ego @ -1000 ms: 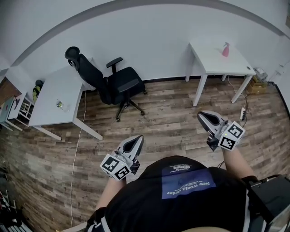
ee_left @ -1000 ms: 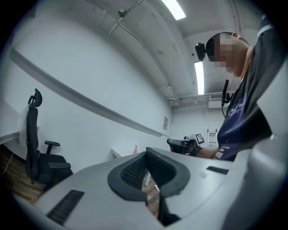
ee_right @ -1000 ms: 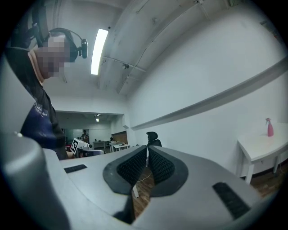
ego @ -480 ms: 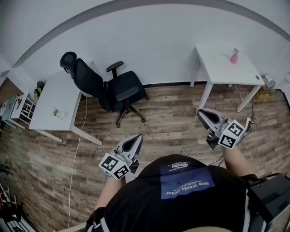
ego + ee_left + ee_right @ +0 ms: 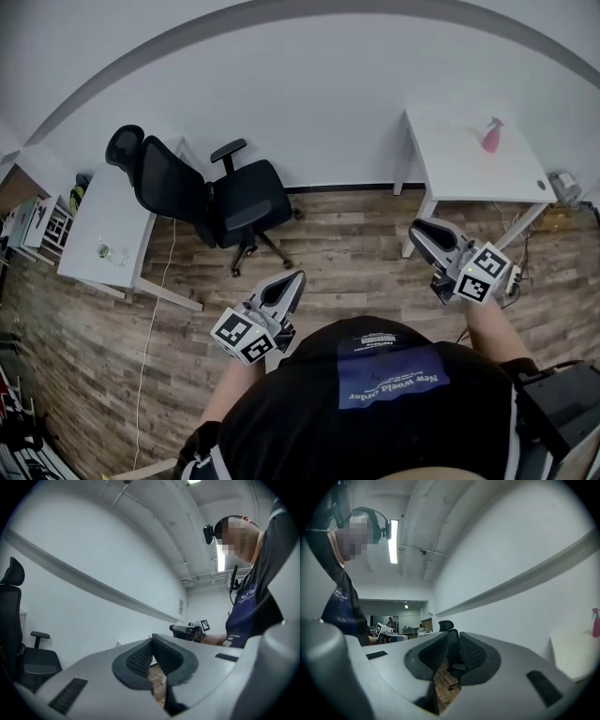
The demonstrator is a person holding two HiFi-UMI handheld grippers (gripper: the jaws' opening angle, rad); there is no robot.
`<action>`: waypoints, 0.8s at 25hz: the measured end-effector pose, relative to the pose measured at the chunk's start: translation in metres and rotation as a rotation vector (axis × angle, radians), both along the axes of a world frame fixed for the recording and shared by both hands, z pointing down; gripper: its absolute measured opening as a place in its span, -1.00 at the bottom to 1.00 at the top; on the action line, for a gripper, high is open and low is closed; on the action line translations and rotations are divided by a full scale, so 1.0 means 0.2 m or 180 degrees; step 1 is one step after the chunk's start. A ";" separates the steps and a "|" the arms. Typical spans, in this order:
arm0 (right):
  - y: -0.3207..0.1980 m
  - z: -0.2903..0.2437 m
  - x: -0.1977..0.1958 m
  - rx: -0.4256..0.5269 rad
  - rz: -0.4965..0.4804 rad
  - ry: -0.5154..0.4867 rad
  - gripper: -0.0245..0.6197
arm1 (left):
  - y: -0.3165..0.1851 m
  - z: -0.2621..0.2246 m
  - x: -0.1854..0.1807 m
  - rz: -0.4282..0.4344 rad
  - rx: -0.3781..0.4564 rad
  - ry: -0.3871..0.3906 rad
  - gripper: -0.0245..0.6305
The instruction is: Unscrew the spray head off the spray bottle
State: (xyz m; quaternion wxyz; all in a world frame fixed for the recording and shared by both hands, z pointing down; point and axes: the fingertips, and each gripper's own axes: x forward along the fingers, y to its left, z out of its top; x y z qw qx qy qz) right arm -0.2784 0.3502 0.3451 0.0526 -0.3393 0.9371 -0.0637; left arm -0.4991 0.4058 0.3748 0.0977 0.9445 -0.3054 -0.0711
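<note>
Pink spray bottle stands upright, spray head on, near the back of the white desk at the right wall, well apart from both grippers. Left gripper: jaws together, nothing between them. Right gripper: jaws have just been opening and stand slightly apart, with nothing between them. Both are held over the wood floor. A black office chair is to the left.

Bright, even indoor light fills the room, leaving only faint shadows on the brown wood-plank floor. A long white ceiling tube lamp glares. Fisheye distortion curves the grey wall band and the corners go black. The small pink spray bottle looks soft.
</note>
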 end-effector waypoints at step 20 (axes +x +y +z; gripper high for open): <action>-0.95 -0.01 0.02 0.0071 0.0807 0.0014 -0.77 | -1.24 0.04 -0.03 0.0722 0.0090 0.0028 -0.96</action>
